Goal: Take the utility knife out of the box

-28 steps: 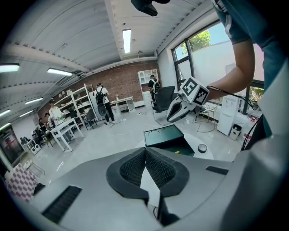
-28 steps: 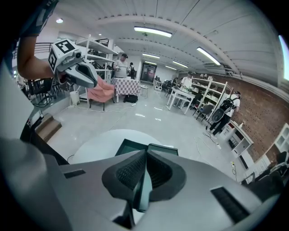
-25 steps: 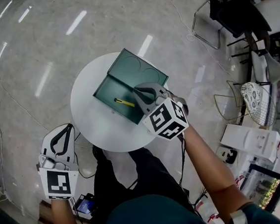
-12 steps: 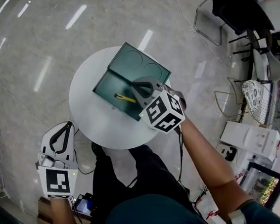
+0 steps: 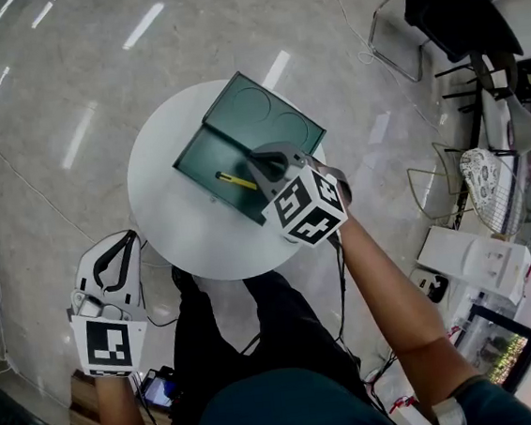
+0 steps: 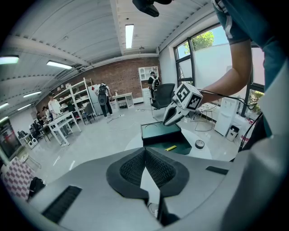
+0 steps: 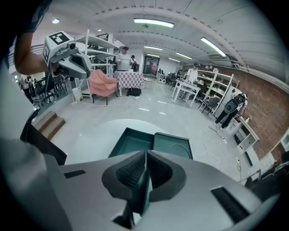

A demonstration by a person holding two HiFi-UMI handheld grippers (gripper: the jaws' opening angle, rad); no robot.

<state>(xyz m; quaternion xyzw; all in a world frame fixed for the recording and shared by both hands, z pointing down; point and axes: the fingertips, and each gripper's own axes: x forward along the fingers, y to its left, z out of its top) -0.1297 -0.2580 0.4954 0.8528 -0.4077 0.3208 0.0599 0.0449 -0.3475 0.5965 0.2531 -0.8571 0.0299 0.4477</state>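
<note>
approach step, nothing lifted yet. yellow knife point(image 5: 236, 181) lying in the left half of the open box point(image 5: 195, 156) on the table point(image 5: 168, 231). right gripper point(image 5: 258, 158) poised just right of it, tongs pressed together, empty. left gripper point(image 5: 132, 240) off at near left, likewise pressed together. next, probably: spread right tongs, lower over knife.

The right gripper point(image 5: 255, 159) covers part of the box's point(image 5: 261, 122) open tray
</note>
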